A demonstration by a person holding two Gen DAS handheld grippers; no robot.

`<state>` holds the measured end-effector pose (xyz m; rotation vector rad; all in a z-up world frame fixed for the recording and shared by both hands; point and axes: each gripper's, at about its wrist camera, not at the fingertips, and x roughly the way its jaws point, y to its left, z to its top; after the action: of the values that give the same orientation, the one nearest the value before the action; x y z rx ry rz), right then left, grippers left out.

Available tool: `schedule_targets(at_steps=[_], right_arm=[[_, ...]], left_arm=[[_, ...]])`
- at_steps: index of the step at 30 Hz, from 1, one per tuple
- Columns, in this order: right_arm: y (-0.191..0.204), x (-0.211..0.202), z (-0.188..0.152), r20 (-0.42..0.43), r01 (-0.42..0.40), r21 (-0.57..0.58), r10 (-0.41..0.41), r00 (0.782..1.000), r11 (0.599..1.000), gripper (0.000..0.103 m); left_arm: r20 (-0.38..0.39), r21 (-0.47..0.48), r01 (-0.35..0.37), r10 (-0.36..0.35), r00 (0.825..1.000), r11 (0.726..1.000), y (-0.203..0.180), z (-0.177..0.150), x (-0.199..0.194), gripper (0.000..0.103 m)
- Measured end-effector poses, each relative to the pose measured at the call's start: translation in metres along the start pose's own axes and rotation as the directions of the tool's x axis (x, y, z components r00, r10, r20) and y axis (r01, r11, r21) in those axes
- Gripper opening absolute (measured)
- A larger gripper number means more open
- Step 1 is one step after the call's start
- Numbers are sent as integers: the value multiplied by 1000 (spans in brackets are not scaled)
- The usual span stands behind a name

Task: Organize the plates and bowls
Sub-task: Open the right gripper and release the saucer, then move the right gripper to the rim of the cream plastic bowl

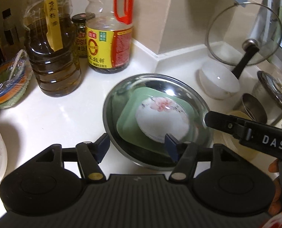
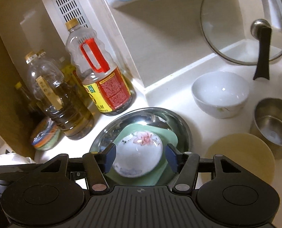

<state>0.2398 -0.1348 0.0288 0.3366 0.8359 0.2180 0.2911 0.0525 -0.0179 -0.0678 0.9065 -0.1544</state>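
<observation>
A wide steel dish stands on the white counter. In it lies a square green plate, and on that a small white dish with a pink flower. My left gripper hovers open over the steel dish's near rim, with nothing gripped. One finger of my right gripper reaches in from the right. In the right wrist view my right gripper hangs open above the flowered dish; its pads stand clear of the dish, the green plate and the steel dish.
A white bowl, a beige plate and nested steel cups stand to the right. A glass lid leans on the back wall. Oil and sauce bottles and a wrapped colourful bowl stand to the left.
</observation>
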Motion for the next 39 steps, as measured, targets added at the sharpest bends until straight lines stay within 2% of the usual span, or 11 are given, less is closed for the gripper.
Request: schedule_targets(at_steps=[7, 11, 22, 29, 39], right_arm=[[-17, -31, -14, -10, 60, 52, -59, 998, 997, 61], [-26, -45, -24, -26, 96, 104, -94, 995, 990, 62], [-32, -76, -47, -44, 228, 170, -224, 974, 959, 62], [-36, -87, -54, -57, 266, 174, -260, 964, 948, 62], [-59, -101, -52, -74, 272, 155, -264, 962, 950, 62]], left_arm=[[-31, 56, 50, -48, 998, 997, -15, -11, -6, 65], [-35, 96, 81, -78, 996, 992, -21, -15, -10, 70], [-54, 207, 178, -170, 984, 962, -41, -24, -18, 70], [-63, 238, 219, -210, 976, 946, -59, -31, -22, 70], [-85, 238, 223, -208, 974, 945, -92, -40, -22, 70]])
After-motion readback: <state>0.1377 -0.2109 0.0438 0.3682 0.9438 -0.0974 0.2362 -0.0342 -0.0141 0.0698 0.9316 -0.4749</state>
